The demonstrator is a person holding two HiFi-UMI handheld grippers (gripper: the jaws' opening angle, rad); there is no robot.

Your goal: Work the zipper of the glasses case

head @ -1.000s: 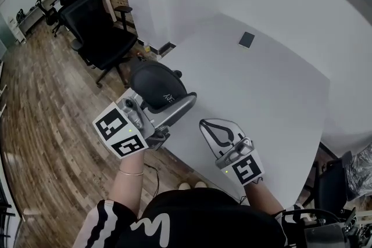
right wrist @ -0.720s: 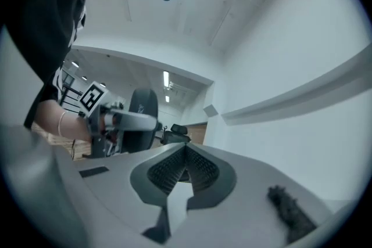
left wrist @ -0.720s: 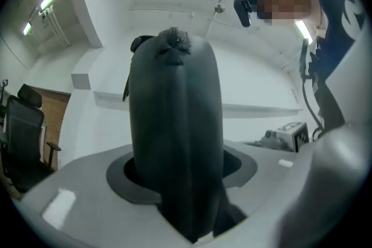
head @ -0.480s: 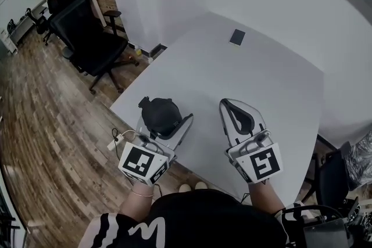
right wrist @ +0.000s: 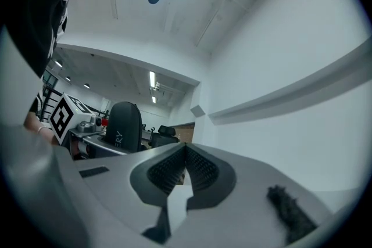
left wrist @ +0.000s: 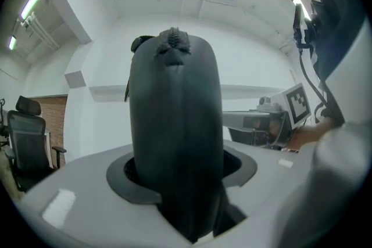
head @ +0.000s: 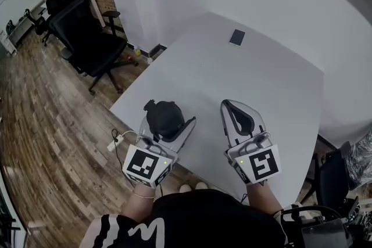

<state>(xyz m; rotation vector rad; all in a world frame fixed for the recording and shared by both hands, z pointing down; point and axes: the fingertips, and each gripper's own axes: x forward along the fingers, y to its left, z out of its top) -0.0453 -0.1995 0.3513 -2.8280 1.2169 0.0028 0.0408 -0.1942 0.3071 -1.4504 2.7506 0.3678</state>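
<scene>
The black glasses case [head: 163,113] stands on end between the jaws of my left gripper [head: 168,123], which is shut on it, at the near left edge of the white table [head: 261,75]. In the left gripper view the case [left wrist: 174,119] fills the middle, with the puckered zipper end [left wrist: 172,43] at its top; my left gripper [left wrist: 180,174] grips its lower part. My right gripper [head: 229,105] lies to the right of the case, apart from it, its jaws shut with nothing in them. The right gripper view shows its tips [right wrist: 186,149] meeting and the case [right wrist: 123,126] off to the left.
A small dark flat object [head: 236,37] lies at the far side of the table. White walls close in behind and to the right. Black office chairs [head: 81,26] stand on the wooden floor [head: 40,125] to the left. A cable [head: 119,136] hangs off the table's near left edge.
My left gripper has brought the case down and closer to me, onto the table's near edge. The right gripper has shifted slightly forward. The head view has tilted.
</scene>
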